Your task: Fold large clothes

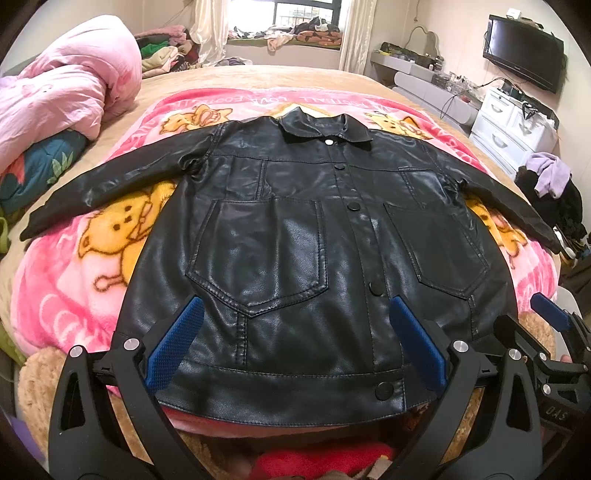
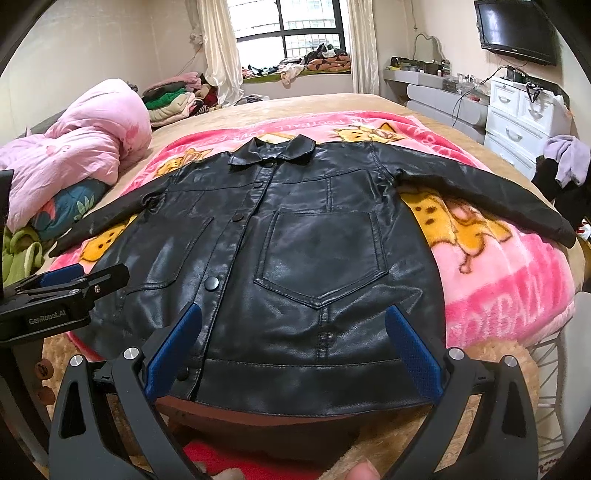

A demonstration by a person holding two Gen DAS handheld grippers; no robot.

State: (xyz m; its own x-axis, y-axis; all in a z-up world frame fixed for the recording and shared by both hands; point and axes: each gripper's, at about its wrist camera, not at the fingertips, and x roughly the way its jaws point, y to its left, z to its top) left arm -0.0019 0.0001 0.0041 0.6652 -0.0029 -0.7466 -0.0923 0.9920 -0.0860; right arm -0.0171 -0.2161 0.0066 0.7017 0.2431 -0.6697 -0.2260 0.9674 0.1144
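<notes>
A black leather jacket [image 1: 295, 229] lies flat, front up and buttoned, on a pink cartoon blanket [image 1: 74, 295], both sleeves spread out sideways. It also shows in the right wrist view [image 2: 303, 251]. My left gripper [image 1: 295, 317] is open, its blue pads [image 1: 173, 347] above the jacket's lower left half near the hem. My right gripper [image 2: 295, 321] is open above the lower right half near the hem. The right gripper also shows at the left wrist view's right edge [image 1: 546, 317], and the left gripper at the right wrist view's left edge [image 2: 62, 280]. Neither holds anything.
A pink quilt [image 1: 66, 96] is heaped on the bed's left side, with folded clothes [image 2: 170, 99] behind it. White drawers [image 2: 517, 122] and a wall TV [image 2: 517, 29] stand at the right. Dark and purple clothes [image 2: 565, 166] pile beside the bed's right edge.
</notes>
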